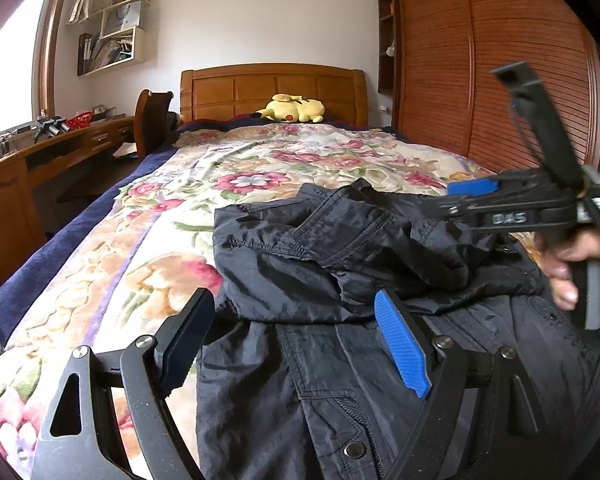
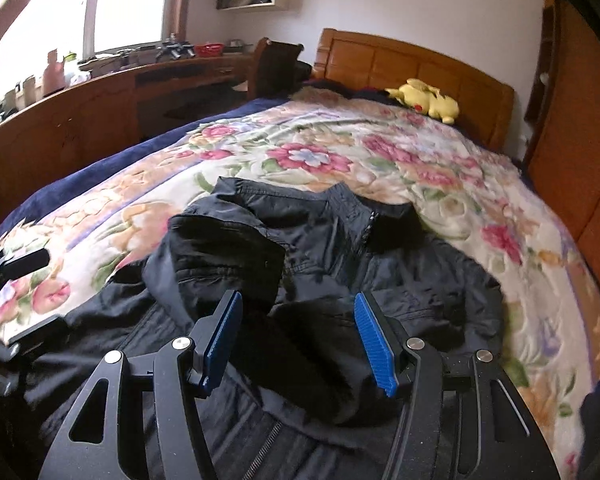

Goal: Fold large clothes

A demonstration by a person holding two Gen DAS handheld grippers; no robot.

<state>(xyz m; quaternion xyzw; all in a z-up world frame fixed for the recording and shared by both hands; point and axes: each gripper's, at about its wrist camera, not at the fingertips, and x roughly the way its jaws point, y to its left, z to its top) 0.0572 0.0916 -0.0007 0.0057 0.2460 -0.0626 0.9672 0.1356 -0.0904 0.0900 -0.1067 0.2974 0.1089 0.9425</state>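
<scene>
A black jacket [image 1: 340,280] lies on the bed over the floral blanket [image 1: 240,168], its sleeves folded in over the body and the collar toward the headboard. It also shows in the right wrist view [image 2: 324,264]. My left gripper [image 1: 296,336] is open and empty, just above the jacket's lower left part. My right gripper [image 2: 296,340] is open and empty above the jacket's middle. In the left wrist view the right gripper [image 1: 472,192] hangs over the jacket's right shoulder, held by a hand.
A yellow plush toy [image 1: 292,109] lies by the wooden headboard [image 1: 272,88]. A wooden desk [image 1: 60,144] and a chair [image 1: 154,120] stand left of the bed. A slatted wardrobe [image 1: 480,60] stands on the right. Wall shelves [image 1: 112,40] hang above the desk.
</scene>
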